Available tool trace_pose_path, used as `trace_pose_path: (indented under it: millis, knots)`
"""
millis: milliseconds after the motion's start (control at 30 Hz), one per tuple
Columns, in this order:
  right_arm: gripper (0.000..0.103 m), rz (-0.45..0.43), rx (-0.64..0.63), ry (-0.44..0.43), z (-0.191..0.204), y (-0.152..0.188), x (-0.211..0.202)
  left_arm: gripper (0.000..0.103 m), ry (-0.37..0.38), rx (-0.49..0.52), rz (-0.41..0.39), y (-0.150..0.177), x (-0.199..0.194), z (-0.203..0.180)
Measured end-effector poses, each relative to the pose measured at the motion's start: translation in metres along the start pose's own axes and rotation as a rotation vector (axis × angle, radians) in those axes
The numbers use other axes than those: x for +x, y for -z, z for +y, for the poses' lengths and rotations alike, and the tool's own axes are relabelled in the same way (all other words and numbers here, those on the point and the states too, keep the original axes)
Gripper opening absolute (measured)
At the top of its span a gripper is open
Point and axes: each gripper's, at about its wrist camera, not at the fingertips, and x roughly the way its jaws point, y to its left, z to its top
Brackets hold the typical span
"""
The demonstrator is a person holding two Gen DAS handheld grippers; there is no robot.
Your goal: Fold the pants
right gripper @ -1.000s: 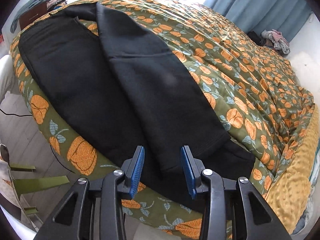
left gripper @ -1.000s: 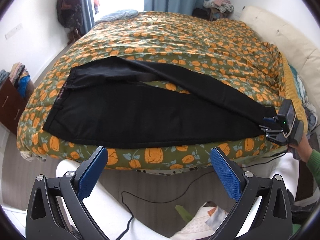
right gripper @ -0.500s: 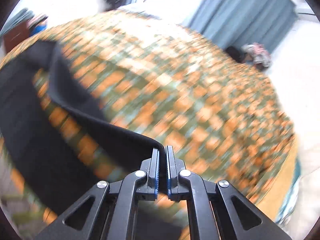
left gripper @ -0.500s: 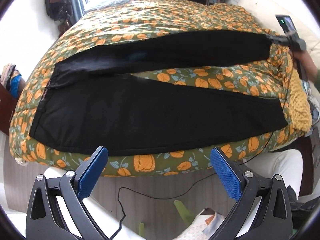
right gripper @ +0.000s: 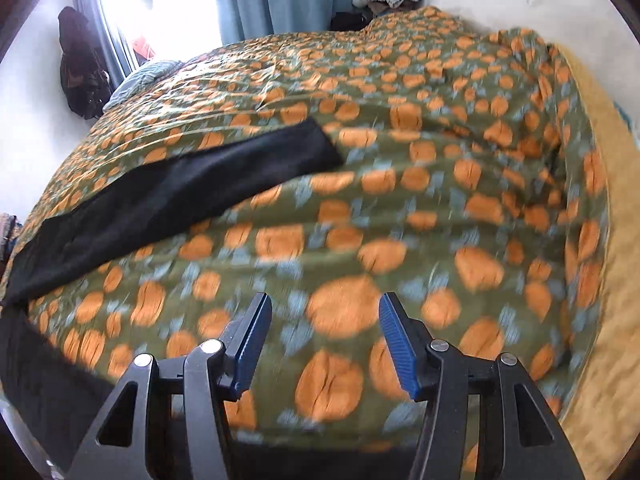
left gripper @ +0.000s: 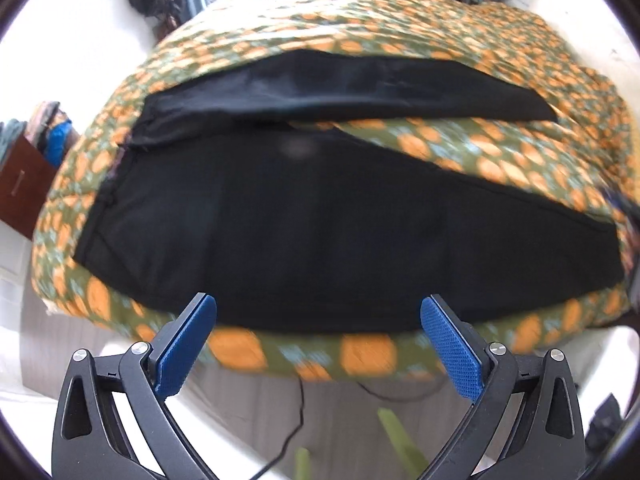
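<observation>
Currently:
Pants: black pants [left gripper: 320, 232] lie flat on the orange-patterned bedspread [right gripper: 400, 208], legs spread apart.
Left claw [left gripper: 319, 332]: spread wide, empty, near the pants' lower edge.
Right claw [right gripper: 325, 338]: parted, empty, above bedspread.

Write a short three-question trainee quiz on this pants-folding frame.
1. True or false: the right hand-held gripper is clamped on a pant leg.
2. What garment lies on the orange-patterned bedspread?
3. The two legs of the black pants are: A) stacked, B) spread apart with bedspread showing between, C) rolled up.

Key: 1 false, it is open over the bedspread, as is the left hand-held gripper; 2 black pants; 3 B.
</observation>
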Motion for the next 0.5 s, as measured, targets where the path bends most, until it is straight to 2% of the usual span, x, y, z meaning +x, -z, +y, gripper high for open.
trace_pose_path:
  millis: [100,167,233,300,333,367,400,467,500]
  knots:
    - [0.057,0.001,0.049,-0.088,0.013,0.059,-0.017,0.102,-0.056,-0.036,-0.115,-0.057,0.028,0.03]
    - [0.063,-0.008,0.053,-0.124,0.029,0.086,-0.03,0.102,-0.093,-0.044,-0.186,-0.096,0.048,0.041]
    - [0.064,-0.017,0.032,-0.148,0.049,0.103,-0.04,0.102,-0.123,-0.044,-0.245,-0.134,0.077,0.051]
    - [0.064,-0.019,0.002,-0.184,0.07,0.109,-0.043,0.102,-0.211,-0.051,-0.234,-0.16,0.119,0.061]
    - [0.065,-0.017,-0.017,-0.207,0.081,0.106,-0.042,0.102,-0.292,-0.072,-0.169,-0.168,0.15,0.069]
    - [0.065,-0.016,-0.036,-0.229,0.093,0.102,-0.04,0.101,-0.339,-0.1,-0.099,-0.171,0.178,0.078]
    - [0.065,-0.019,-0.055,-0.252,0.106,0.096,-0.039,0.103,-0.326,-0.134,-0.053,-0.169,0.201,0.089]
    - [0.07,-0.035,-0.088,-0.302,0.133,0.076,-0.033,0.103,-0.212,-0.235,-0.119,-0.154,0.213,0.111]
    - [0.071,-0.044,-0.102,-0.331,0.148,0.064,-0.027,0.103,-0.185,-0.256,-0.162,-0.146,0.209,0.116]
